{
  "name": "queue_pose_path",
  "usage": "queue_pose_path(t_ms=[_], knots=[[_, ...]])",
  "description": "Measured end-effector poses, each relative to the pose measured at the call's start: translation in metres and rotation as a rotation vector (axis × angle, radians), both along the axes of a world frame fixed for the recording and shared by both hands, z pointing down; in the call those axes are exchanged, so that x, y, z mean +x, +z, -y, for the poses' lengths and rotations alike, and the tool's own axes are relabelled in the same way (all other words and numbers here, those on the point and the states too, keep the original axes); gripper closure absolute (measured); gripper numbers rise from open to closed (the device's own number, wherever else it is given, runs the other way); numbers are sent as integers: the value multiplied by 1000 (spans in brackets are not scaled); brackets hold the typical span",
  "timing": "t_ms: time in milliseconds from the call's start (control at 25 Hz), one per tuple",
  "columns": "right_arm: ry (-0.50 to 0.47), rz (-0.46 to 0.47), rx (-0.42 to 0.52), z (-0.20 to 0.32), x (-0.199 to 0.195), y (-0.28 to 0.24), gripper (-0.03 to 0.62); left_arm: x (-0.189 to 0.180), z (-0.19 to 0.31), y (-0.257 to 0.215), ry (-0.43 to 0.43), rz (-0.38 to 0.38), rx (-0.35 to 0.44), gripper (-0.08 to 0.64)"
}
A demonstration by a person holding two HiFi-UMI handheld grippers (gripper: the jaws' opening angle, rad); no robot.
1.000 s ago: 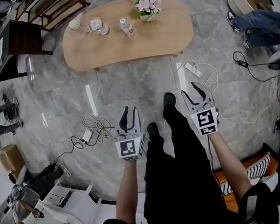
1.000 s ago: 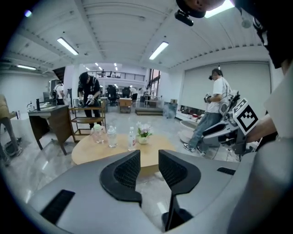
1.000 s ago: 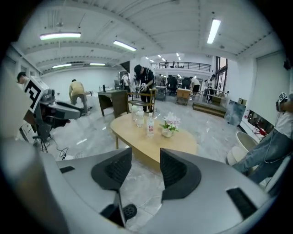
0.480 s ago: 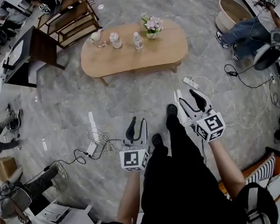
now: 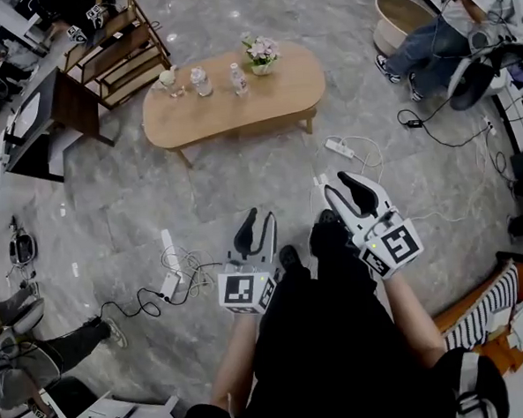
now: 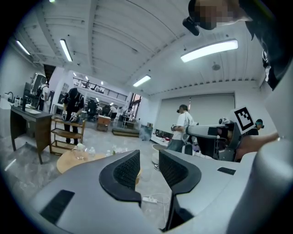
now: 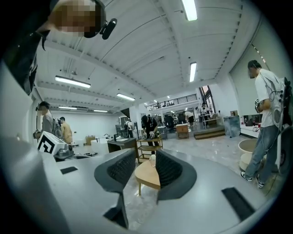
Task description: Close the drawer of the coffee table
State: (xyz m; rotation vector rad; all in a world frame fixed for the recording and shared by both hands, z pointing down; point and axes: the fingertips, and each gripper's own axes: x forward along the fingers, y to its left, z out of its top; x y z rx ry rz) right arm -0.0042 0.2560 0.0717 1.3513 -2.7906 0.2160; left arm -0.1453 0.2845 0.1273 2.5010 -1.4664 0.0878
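The oval wooden coffee table [image 5: 237, 103] stands on the grey floor a few steps ahead, with bottles [image 5: 199, 79] and a pot of flowers [image 5: 261, 52] on top. No drawer shows from here. Both grippers are held up in front of the body, far from the table. My left gripper [image 5: 259, 218] is open with a narrow gap and nothing in it; the table [image 6: 68, 161] lies left of its jaws. My right gripper [image 5: 335, 184] is open and its jaws have just been closing on nothing; the table [image 7: 147, 176] shows through their gap.
A white power strip [image 5: 339, 148] with cables lies between me and the table, another strip [image 5: 171, 283] at left. A dark desk [image 5: 44, 120] and wooden shelf [image 5: 114, 45] stand beyond the table's left end. A seated person [image 5: 428, 39] and round tub [image 5: 402, 14] are far right.
Both grippers have come up and now point nearly level. The view has drawn back, so the table looks smaller and farther. The right gripper's jaws stand closer together than half a second ago.
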Motion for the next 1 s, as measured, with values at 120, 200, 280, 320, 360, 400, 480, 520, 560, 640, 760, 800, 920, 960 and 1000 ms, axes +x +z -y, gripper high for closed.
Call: queue_pose_path(t_ms=[120, 200, 280, 320, 360, 400, 480, 520, 560, 640, 760, 800, 920, 960, 1000], knots=[[-6, -16, -13, -13, 5, -3, 470, 12, -4, -14, 15, -8, 20, 426], [-6, -19, -20, -18, 13, -3, 493, 19, -4, -23, 19, -6, 37, 430], [-5, -15, -30, -23, 21, -3, 525, 26, -6, -28, 16, -3, 49, 446], [-7, -15, -33, -27, 25, -4, 535, 29, -8, -31, 11, -1, 54, 464], [-10, -17, -33, -29, 29, -5, 546, 32, -10, -34, 6, 2, 58, 472], [-17, -19, -32, -32, 33, -7, 557, 36, -12, -37, -1, 4, 62, 476], [-35, -27, -28, -35, 42, -12, 566, 46, -17, -43, -20, 1, 62, 493], [-45, -33, -27, -38, 47, -14, 569, 51, -20, -45, -29, -1, 61, 500], [-53, -37, -27, -40, 52, -16, 571, 57, -25, -46, -37, -1, 58, 511], [-68, -39, -25, -47, 64, -17, 575, 68, -34, -46, -51, 1, 52, 518], [-93, -36, -25, -58, 87, -14, 578, 89, -48, -45, -77, 2, 38, 531], [-99, -33, -25, -63, 95, -14, 578, 96, -54, -45, -86, 1, 36, 532], [-107, -26, -18, -77, 115, -13, 578, 113, -69, -46, -106, -2, 38, 532], [-112, -25, -17, -82, 119, -12, 578, 117, -75, -46, -110, -2, 38, 532], [-117, -26, -17, -88, 124, -10, 580, 122, -81, -44, -112, -2, 37, 532]])
